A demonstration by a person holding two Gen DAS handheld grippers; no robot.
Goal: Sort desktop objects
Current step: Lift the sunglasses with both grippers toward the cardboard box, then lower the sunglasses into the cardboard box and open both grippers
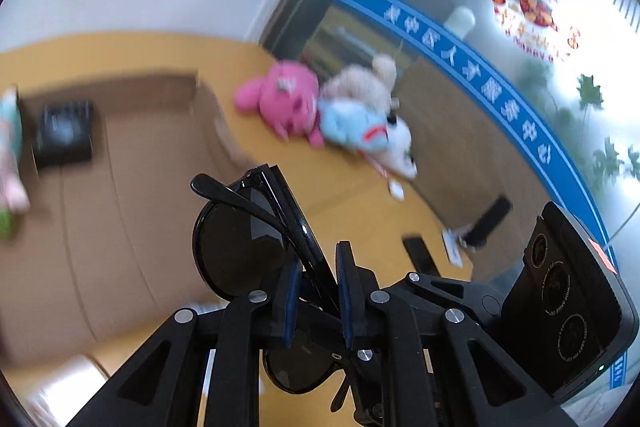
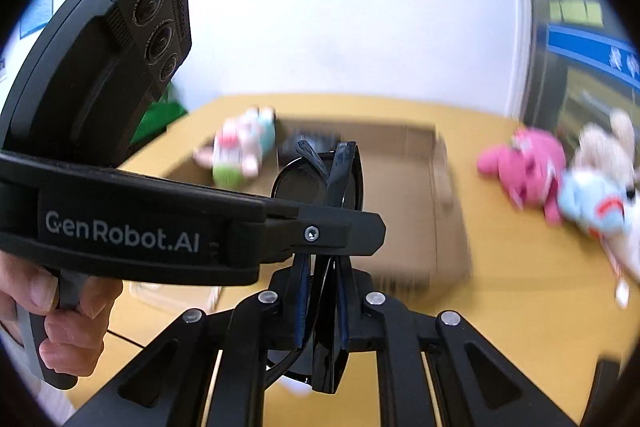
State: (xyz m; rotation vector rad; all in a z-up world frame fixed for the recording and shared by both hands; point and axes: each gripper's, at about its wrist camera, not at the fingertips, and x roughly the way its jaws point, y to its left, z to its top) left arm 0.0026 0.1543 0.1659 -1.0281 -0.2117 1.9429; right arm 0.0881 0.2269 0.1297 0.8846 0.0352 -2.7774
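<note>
The left claw (image 1: 320,291) is clenched on a folded pair of black sunglasses (image 1: 244,239), whose frame runs between its blue pads while one dark lens juts up and to its left. The right claw (image 2: 322,301) is clenched on the same sunglasses (image 2: 320,183), which stand edge-on between its pads and rise just ahead of it, clear of the yellow surface (image 2: 520,287). Beyond both claws lies an open cardboard box (image 2: 404,187), and farther to their right a pink plush toy (image 1: 284,95) lies touching a blue plush toy (image 1: 352,127).
</note>
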